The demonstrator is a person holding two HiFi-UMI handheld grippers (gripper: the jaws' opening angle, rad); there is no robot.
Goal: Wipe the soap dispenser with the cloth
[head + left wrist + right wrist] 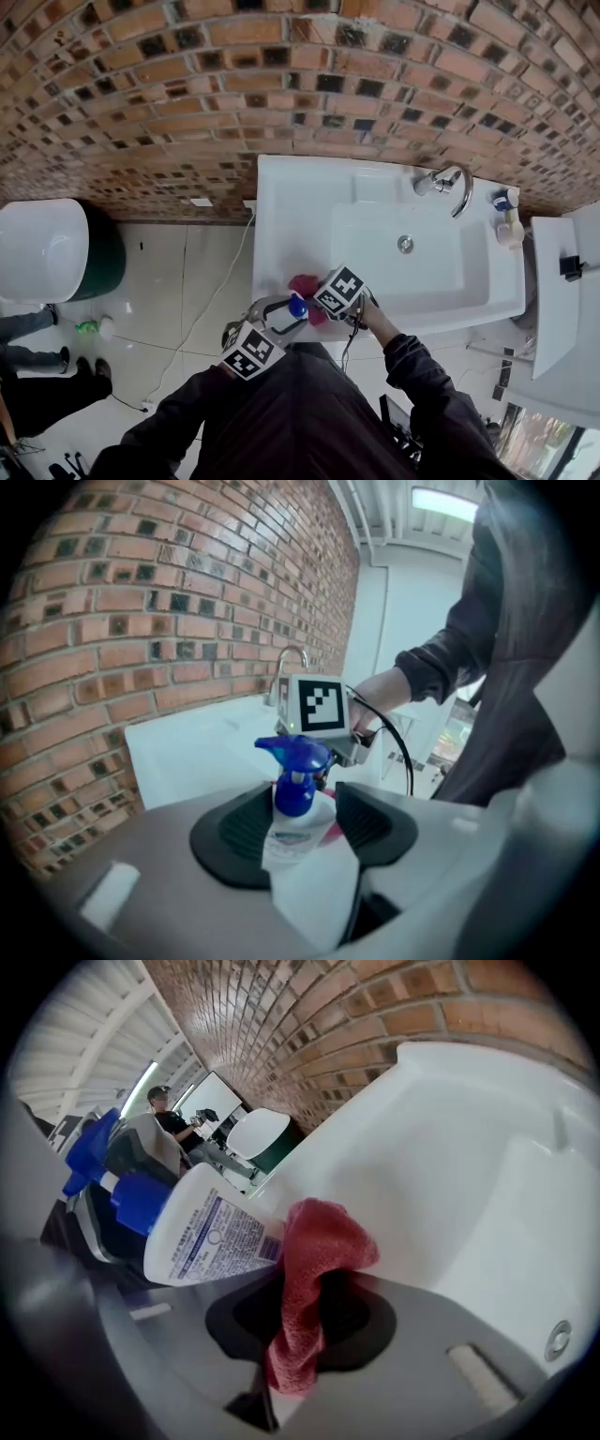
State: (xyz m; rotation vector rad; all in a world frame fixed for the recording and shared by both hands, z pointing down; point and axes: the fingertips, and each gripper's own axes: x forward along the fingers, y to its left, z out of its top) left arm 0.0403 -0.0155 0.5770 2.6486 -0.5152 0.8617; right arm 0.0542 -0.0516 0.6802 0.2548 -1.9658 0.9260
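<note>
A wall of reddish-brown brick point(281, 84) fills the upper part of the head view, and below it lies a pale glossy tiled floor point(197, 272). A white rectangular ceramic sink point(281, 206) stands against the wall, its basin sunk towards the right side, and a curved chrome tap point(452, 186) stands on its back ledge. To the left of the sink, well apart from it, is a rounded white fixture point(37, 248) with a dark green body beside it. The person's two dark sleeves reach in from the bottom, and both tools meet over the sink's front left rim. The left gripper point(305, 822) has its black pads pressed against either side of a white plastic soap dispenser with a blue pump top point(292, 794), gripping it by the white body just below the blue top. In the head view the dispenser's blue top point(297, 305) shows between the two marker cubes, just in front of the sink's front edge. The right gripper point(305, 1321) has its jaws pinched on a small red terry cloth point(314, 1251), which bunches above the pads and hangs in a twisted strip between them. In the right gripper view the bunched end of the cloth touches the bottom end of the dispenser's printed white body point(206, 1232), which lies tilted to the left of the cloth.
</note>
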